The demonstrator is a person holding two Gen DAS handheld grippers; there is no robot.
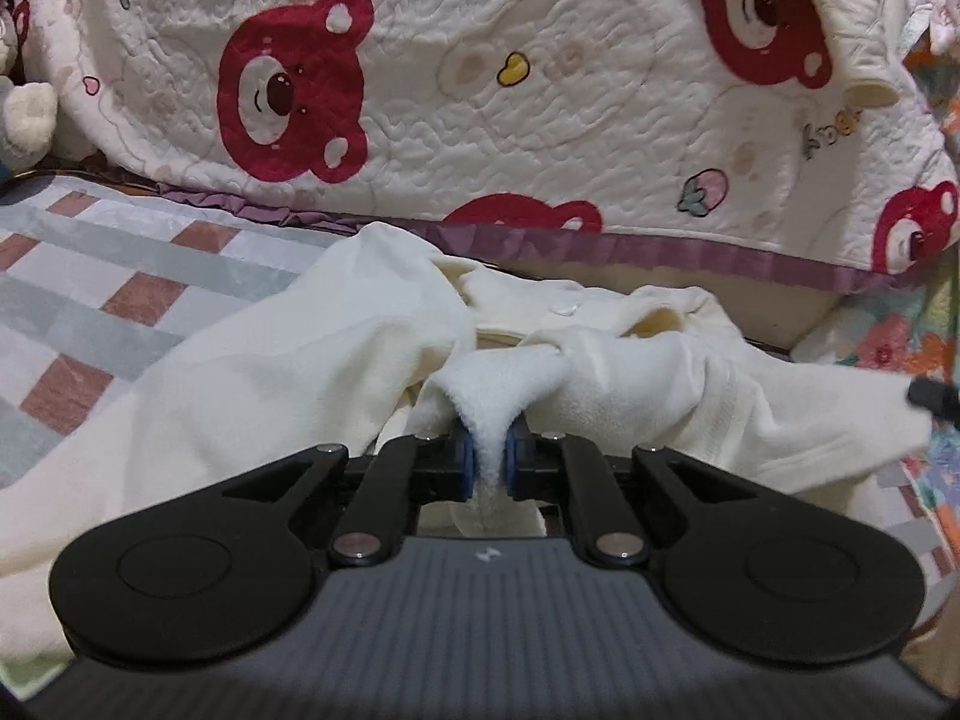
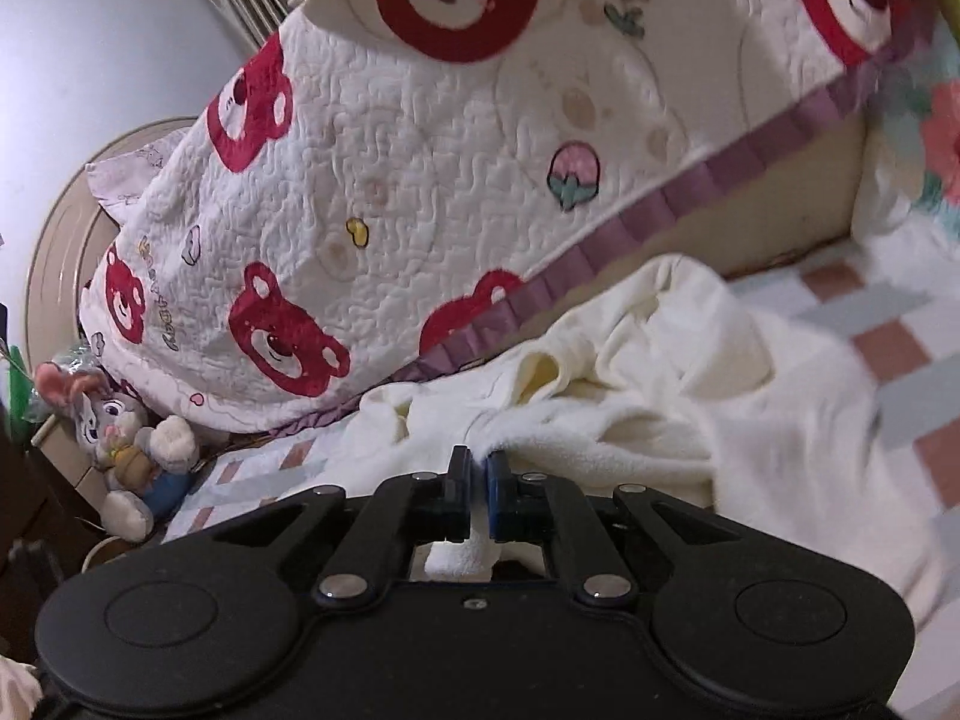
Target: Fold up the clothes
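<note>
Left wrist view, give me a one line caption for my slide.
Left gripper shut on a bunched fold of the cream fleece garment, above a checked bedsheet with a bear-print quilt behind.

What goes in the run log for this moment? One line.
left gripper: shut on cream garment | right gripper: shut on cream garment | garment: crumpled on checkered bed cover

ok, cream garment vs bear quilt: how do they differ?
The cream garment is plain and fleecy; the bear quilt is stitched and printed with red bears. The garment lies crumpled, pinched by the left gripper and right gripper; the quilt sits untouched behind it. Both are pale cream.
</note>
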